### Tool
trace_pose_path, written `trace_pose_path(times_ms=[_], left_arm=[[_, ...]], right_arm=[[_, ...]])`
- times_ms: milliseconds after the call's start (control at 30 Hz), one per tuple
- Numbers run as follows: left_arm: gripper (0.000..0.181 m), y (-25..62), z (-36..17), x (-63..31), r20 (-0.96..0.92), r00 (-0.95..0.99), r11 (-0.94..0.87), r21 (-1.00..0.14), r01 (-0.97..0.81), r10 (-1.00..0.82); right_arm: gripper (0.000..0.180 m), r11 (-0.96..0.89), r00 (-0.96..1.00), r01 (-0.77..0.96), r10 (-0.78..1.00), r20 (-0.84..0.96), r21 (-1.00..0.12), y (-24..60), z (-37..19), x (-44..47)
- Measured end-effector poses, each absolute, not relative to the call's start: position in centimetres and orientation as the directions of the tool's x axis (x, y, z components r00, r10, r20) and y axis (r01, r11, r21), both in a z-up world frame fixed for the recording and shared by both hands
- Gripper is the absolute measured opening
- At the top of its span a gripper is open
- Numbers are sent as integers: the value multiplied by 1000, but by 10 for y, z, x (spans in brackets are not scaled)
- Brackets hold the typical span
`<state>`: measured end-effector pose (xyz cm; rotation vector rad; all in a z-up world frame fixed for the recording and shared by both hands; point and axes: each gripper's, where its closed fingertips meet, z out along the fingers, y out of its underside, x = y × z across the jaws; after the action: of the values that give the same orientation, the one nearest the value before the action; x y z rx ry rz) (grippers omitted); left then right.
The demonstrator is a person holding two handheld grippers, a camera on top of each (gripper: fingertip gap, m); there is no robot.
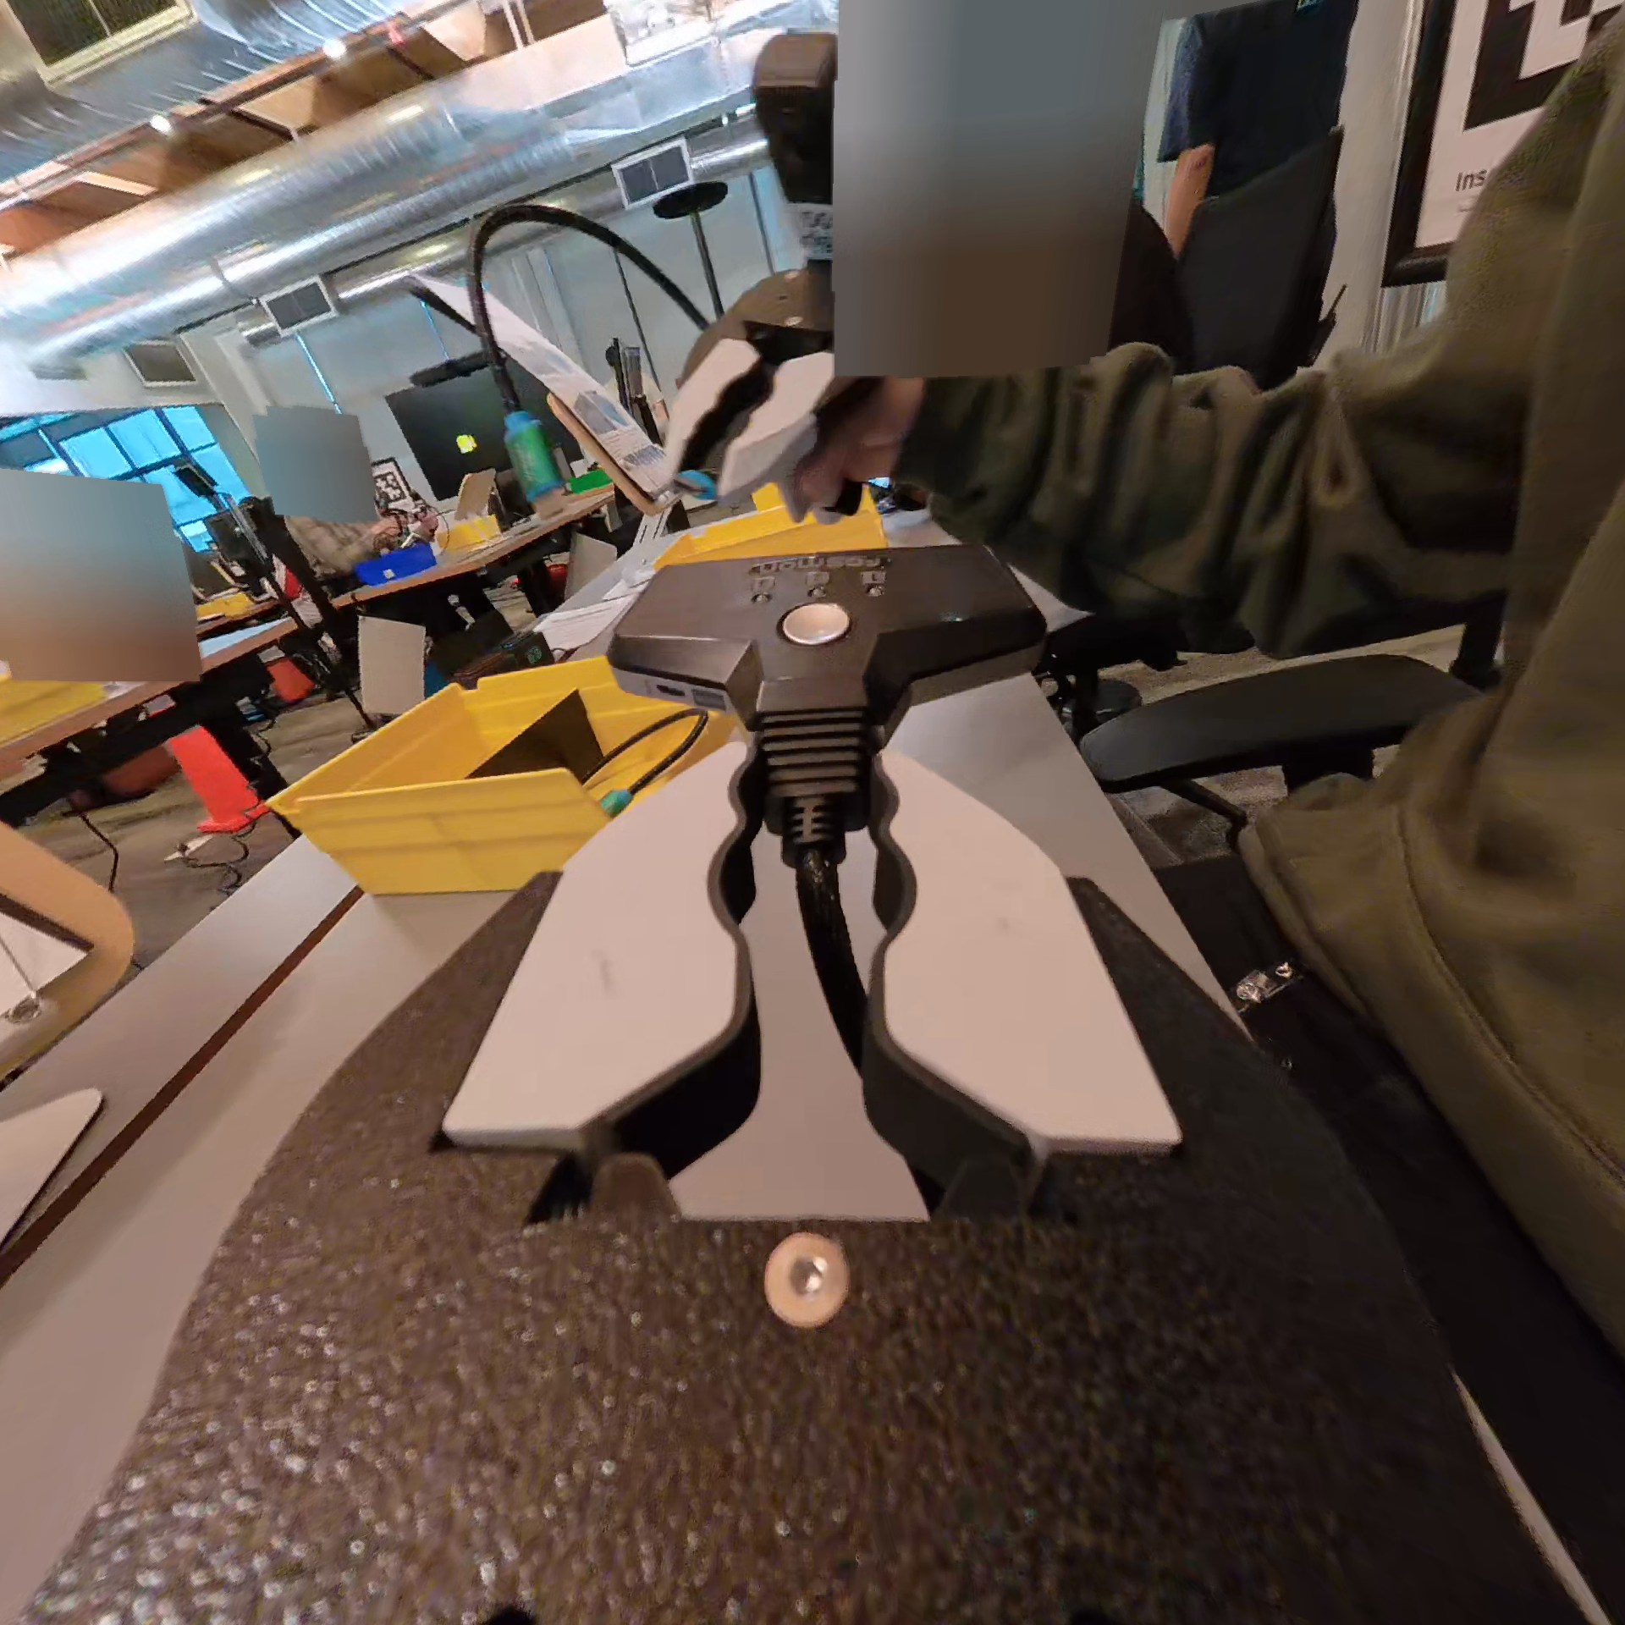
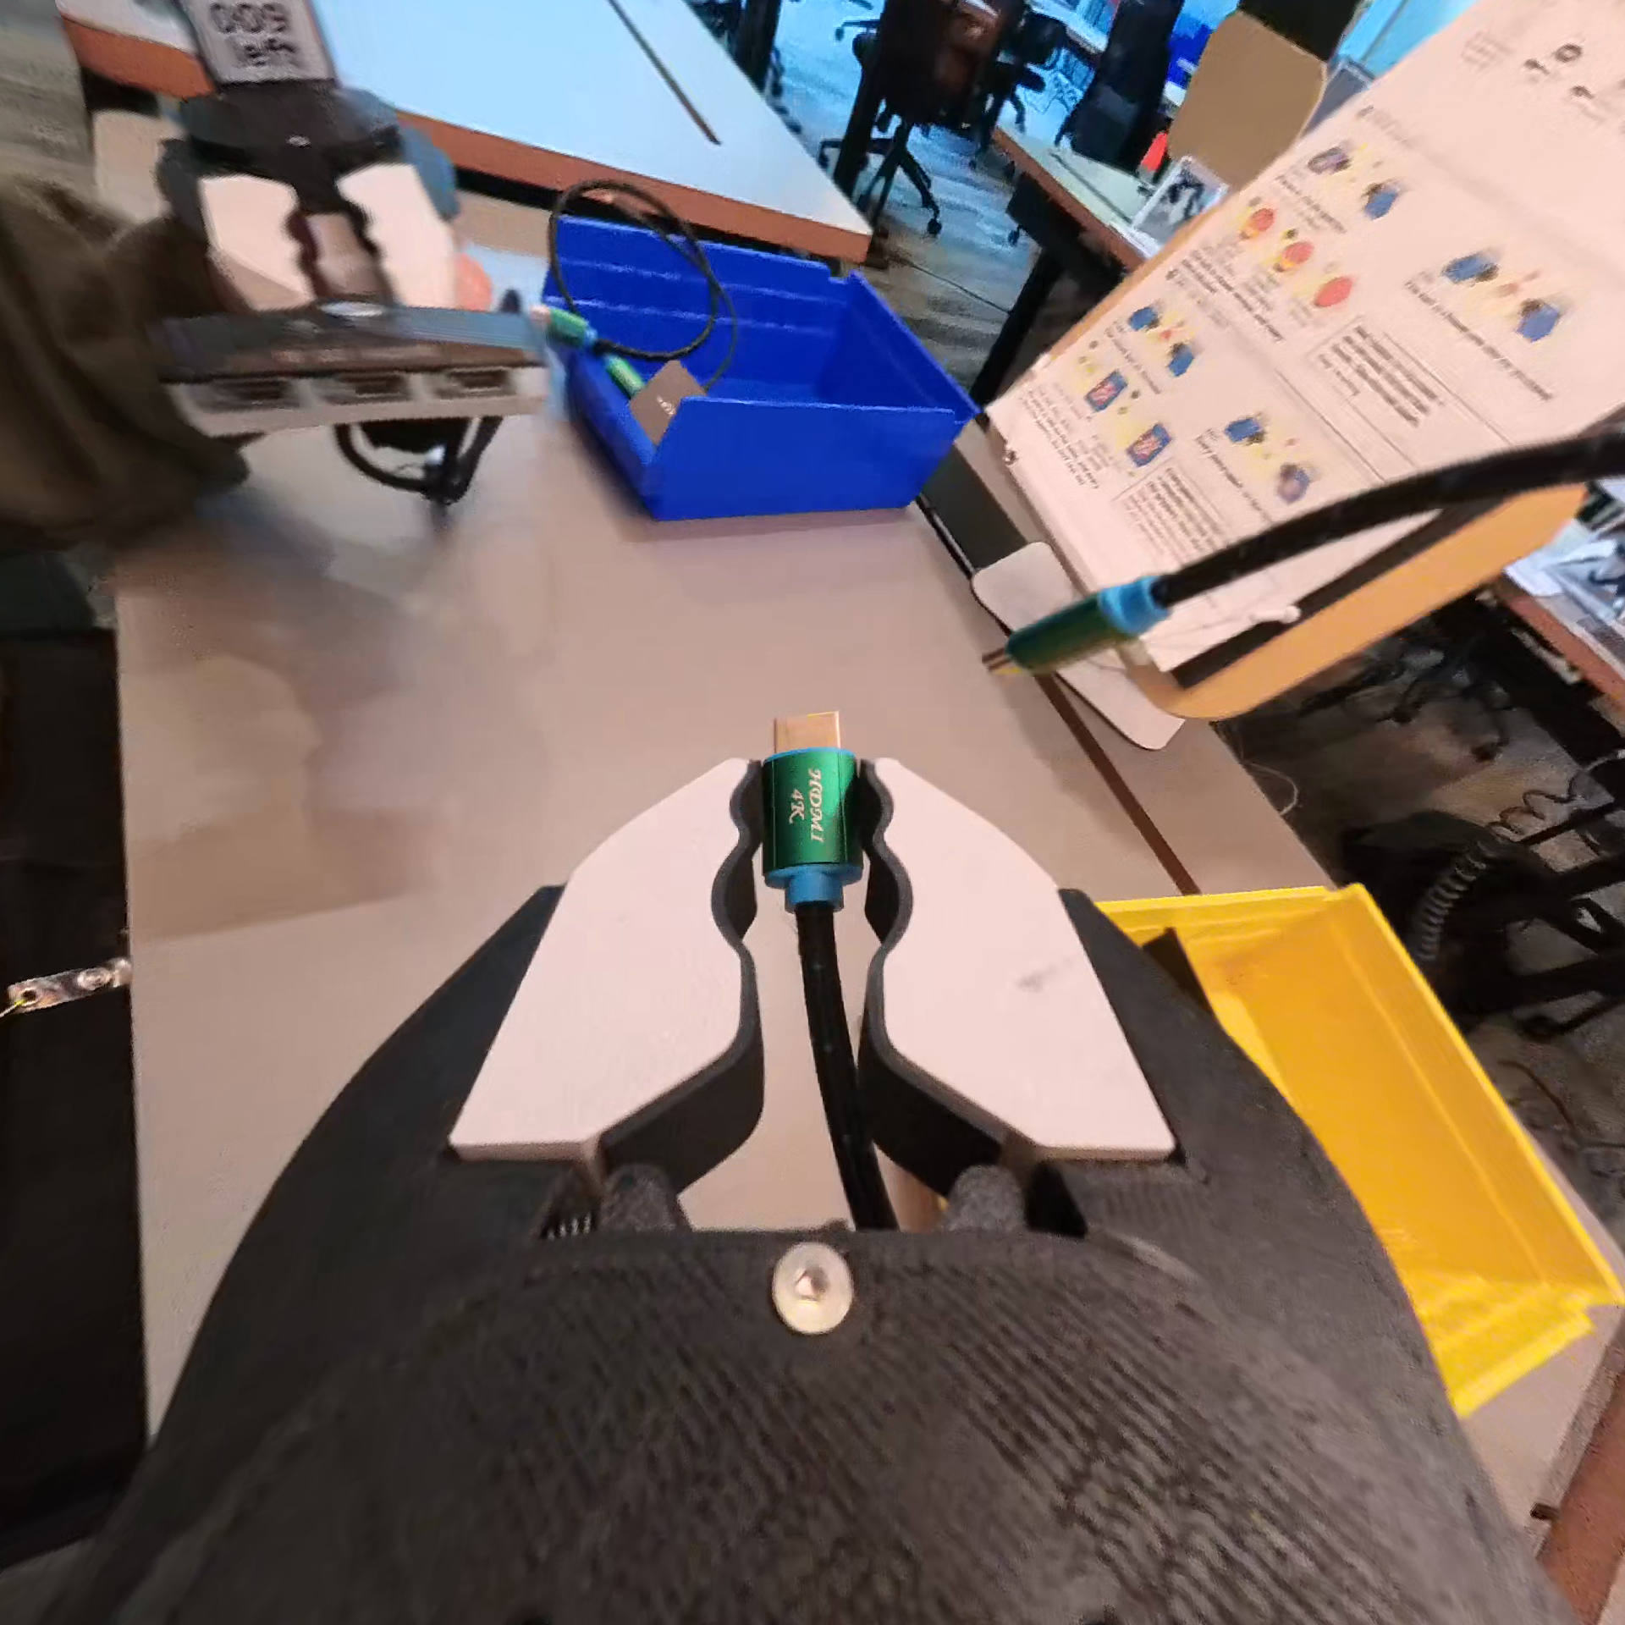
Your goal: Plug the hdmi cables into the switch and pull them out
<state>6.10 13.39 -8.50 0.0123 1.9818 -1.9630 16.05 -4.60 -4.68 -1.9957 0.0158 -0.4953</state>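
My left gripper (image 1: 813,761) is shut on the ribbed cable neck of the black HDMI switch (image 1: 827,615) and holds it above the grey table (image 1: 264,967). In the right wrist view the switch (image 2: 352,374) is at the upper left, its row of ports facing me, with the left gripper (image 2: 325,229) behind it. My right gripper (image 2: 809,778) is shut on a green HDMI plug (image 2: 807,822), metal tip forward, well short of the switch. Its black cable runs back between the fingers. The right gripper (image 1: 747,422) also shows beyond the switch in the left wrist view.
A blue bin (image 2: 791,413) holding a thin cable stands behind the switch. A second green plug (image 2: 1077,629) hangs on a black cable at the right. An instruction sheet on a wooden stand (image 2: 1319,308) and yellow bins (image 2: 1372,1099) (image 1: 440,809) flank the table. An olive sleeve (image 1: 1231,492) reaches across.
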Motion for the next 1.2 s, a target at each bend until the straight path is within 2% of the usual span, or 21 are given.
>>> trace_pose_path(times_ms=[133,167,233,267,333,433,533,600,667,767,833,967,1033,1100,1200], left_arm=[[21,134,-95,65,-255,-937,79,-967,243,-240],[22,135,-97,66,-251,-938,88,-968,237,-239],[21,134,-100,66,-241,-943,89,-970,226,-229],[21,134,-101,67,-235,-946,85,-972,221,-225],[21,133,-104,68,-224,-949,84,-974,210,-223],[21,132,-107,69,-209,-954,81,-977,196,-216],[21,132,-110,71,-188,-958,79,-981,174,-217],[21,132,-113,73,-182,-958,86,-982,167,-220],[21,132,-116,75,-173,-960,86,-984,158,-221],[22,131,-118,77,-162,-962,78,-986,148,-221],[22,131,-120,77,-161,-962,83,-986,146,-219],[22,131,-121,78,-161,-962,82,-986,146,-222],[22,132,-120,80,-173,-955,81,-984,158,-240],[22,133,-118,82,-193,-946,84,-981,177,-259],[21,132,-114,85,-255,-920,119,-966,229,-298]], right_arm=[[21,-487,952,16,-258,162,-873,-65,-66,197],[21,-466,942,-41,-313,122,-884,-70,-70,211],[21,-400,936,-263,-326,-132,-878,-74,-88,220],[21,-360,916,-349,-326,-233,-865,-76,-95,227],[20,-253,862,-436,-392,-321,-863,-82,-105,253],[20,-65,755,-605,-363,-546,-794,-83,-114,278],[20,65,633,-701,-403,-661,-710,-86,-123,309],[24,63,606,-708,-458,-651,-703,-83,-129,324],[46,-35,623,-701,-516,-588,-712,-77,-139,330],[64,-187,641,-722,-544,-541,-666,-65,-152,327],[60,-237,696,-682,-503,-513,-692,-54,-144,323],[64,-286,784,-510,-544,-301,-811,-54,-122,323],[64,-292,818,-448,-515,-256,-845,-45,-108,302],[64,-242,854,-416,-435,-285,-877,-23,-93,263],[68,-191,857,-504,-234,-460,-842,20,-90,182]])
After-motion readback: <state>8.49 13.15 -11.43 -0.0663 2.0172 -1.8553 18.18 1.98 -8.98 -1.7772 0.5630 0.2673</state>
